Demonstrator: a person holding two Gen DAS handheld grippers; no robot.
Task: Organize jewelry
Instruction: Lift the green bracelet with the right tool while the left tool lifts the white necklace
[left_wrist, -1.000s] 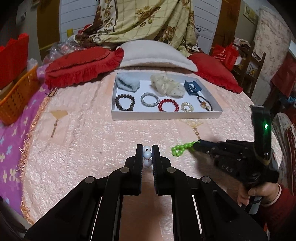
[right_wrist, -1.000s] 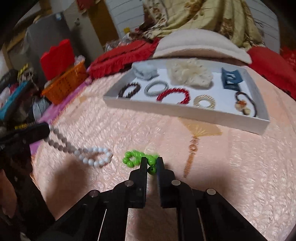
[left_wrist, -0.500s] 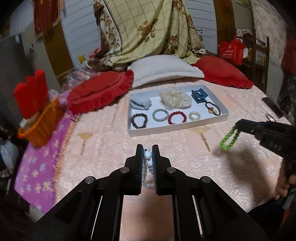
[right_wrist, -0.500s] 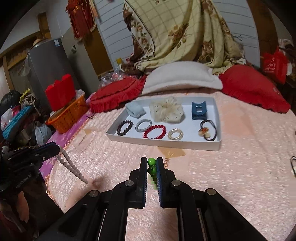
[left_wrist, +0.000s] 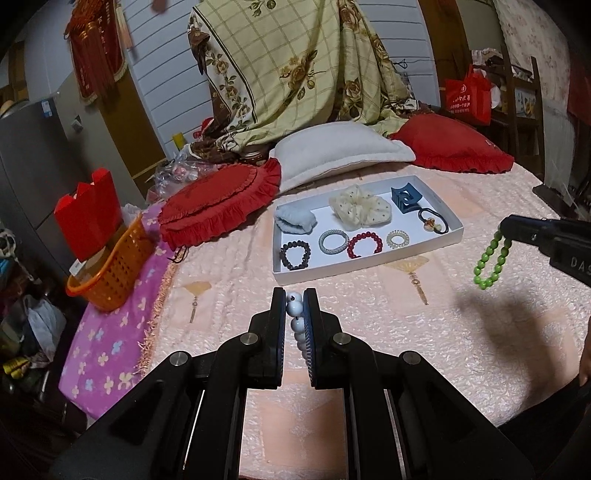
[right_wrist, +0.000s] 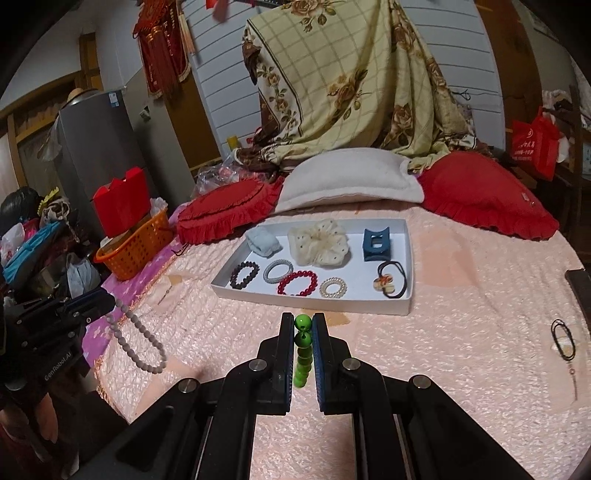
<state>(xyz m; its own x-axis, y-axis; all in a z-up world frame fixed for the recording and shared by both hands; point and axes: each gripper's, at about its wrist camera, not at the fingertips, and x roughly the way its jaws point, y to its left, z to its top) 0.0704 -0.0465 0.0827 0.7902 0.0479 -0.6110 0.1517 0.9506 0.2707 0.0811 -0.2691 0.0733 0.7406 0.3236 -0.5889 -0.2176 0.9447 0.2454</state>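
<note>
My left gripper (left_wrist: 294, 297) is shut on a white bead bracelet (left_wrist: 295, 307), which hangs down between its fingers above the pink bedspread. In the right wrist view that bracelet (right_wrist: 138, 341) dangles as a long grey-white loop from the left gripper (right_wrist: 110, 301). My right gripper (right_wrist: 303, 322) is shut on a green bead bracelet (right_wrist: 303, 347); the left wrist view shows this green loop (left_wrist: 491, 260) hanging from the right gripper (left_wrist: 506, 229). Further back lies a white tray (left_wrist: 369, 264) (right_wrist: 314, 301) with several bracelets, scrunchies, a blue clip and a hair tie.
Red cushions (left_wrist: 218, 206) and a white pillow (left_wrist: 340, 151) lie behind the tray. An orange basket (left_wrist: 110, 269) stands at the bed's left edge. A thin black cord (right_wrist: 563, 338) lies on the bedspread at the right. A person's hand (right_wrist: 33, 421) holds the left gripper.
Both grippers have risen off the bedspread with their bracelets. The white and green bracelets, which lay partly on the cover a second ago, now hang free.
</note>
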